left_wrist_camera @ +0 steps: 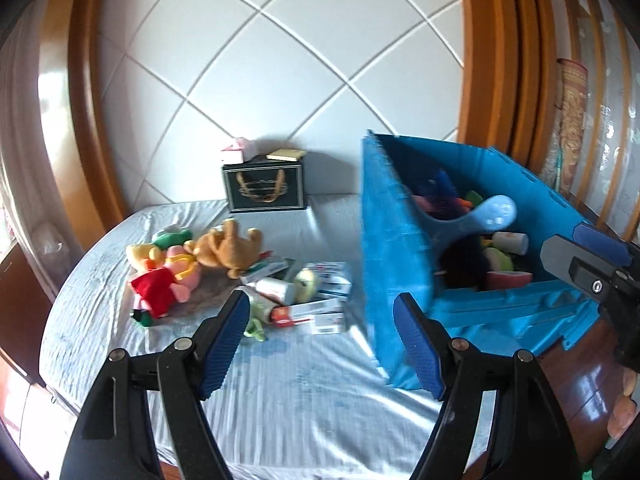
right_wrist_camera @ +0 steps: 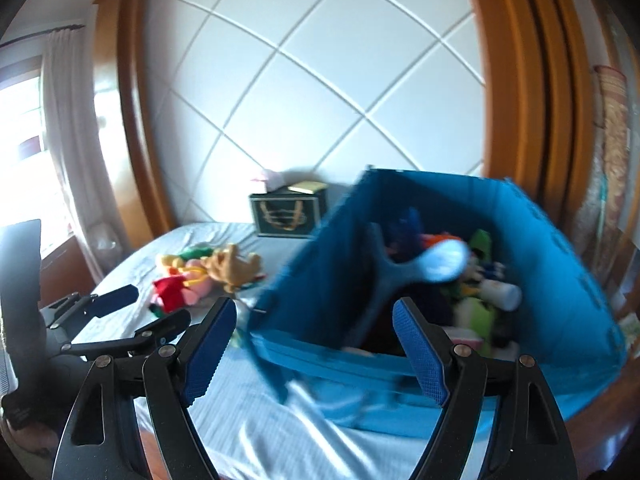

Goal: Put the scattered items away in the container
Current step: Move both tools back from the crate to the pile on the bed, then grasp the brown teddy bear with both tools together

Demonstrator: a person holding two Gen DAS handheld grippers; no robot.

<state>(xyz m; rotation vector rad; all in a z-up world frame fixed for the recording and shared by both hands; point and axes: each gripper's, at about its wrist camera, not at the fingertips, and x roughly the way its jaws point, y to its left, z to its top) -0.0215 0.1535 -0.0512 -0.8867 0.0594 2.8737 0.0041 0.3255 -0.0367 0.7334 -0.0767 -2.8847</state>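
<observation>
On the pale blue bedsheet [left_wrist_camera: 280,380], at the left, a heap of plush toys lies together: a doll in a red dress [left_wrist_camera: 158,290] against a brown teddy bear [left_wrist_camera: 228,246]. Just right of them sit scattered cartons and tubes [left_wrist_camera: 320,300] and a small white bottle [left_wrist_camera: 276,289], touching one another. Behind, against the quilted headboard [left_wrist_camera: 280,80], stands a dark gift box [left_wrist_camera: 264,188]. The left gripper [left_wrist_camera: 320,344] hovers above the sheet with its jaws wide apart, empty. To the right stands the blue folding crate [left_wrist_camera: 380,240], partly filled with toys, a light blue hairbrush [left_wrist_camera: 492,212] poking up from inside. The right gripper [right_wrist_camera: 316,344] hangs before the crate's near wall, its jaws likewise spread, gripping nothing.
</observation>
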